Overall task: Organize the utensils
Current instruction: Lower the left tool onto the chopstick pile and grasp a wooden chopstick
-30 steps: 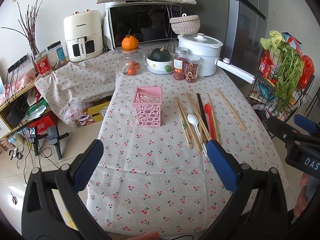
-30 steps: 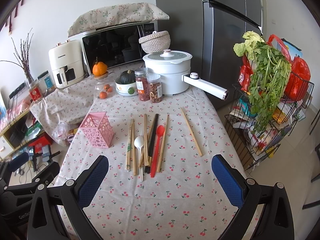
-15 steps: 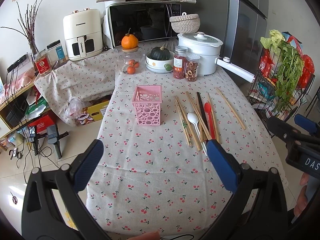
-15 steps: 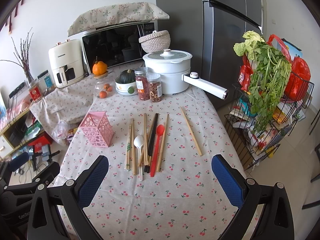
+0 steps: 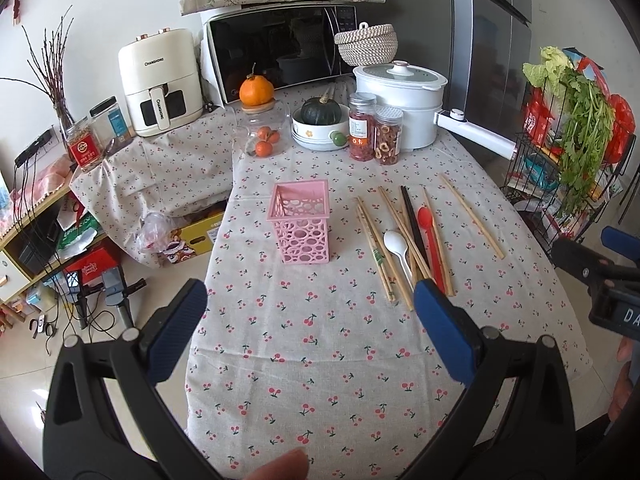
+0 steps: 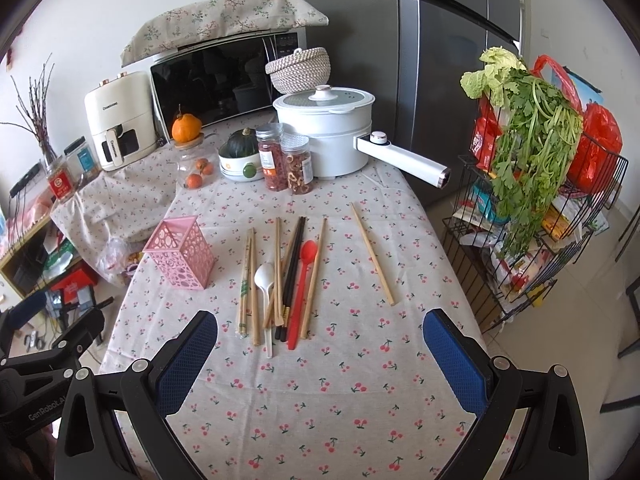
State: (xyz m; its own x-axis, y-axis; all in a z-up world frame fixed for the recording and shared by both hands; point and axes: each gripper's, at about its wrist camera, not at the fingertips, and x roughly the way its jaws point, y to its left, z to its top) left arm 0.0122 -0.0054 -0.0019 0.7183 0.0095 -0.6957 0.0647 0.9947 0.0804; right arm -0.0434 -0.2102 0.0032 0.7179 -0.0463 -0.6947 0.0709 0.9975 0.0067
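Nothing sorted yet: I see the pink utensil holder (image 6: 180, 254) standing empty toward the tabletop's left edge. Chopsticks (image 6: 250, 280), white spoon (image 6: 266, 280) and red spoon (image 6: 306, 268) lie mid-table beside it. One chopstick (image 6: 372, 254) lies apart, rightward. Next move: descend, pinch one utensil. Left gripper (image 5: 308, 332) and right gripper (image 6: 320, 360) hover over the near edge, wide open, empty.

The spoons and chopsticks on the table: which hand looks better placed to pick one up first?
Probably the right. The right gripper is open and faces the pile of chopsticks head-on, while the left gripper is open in front of the pink basket, with the pile off to its side.
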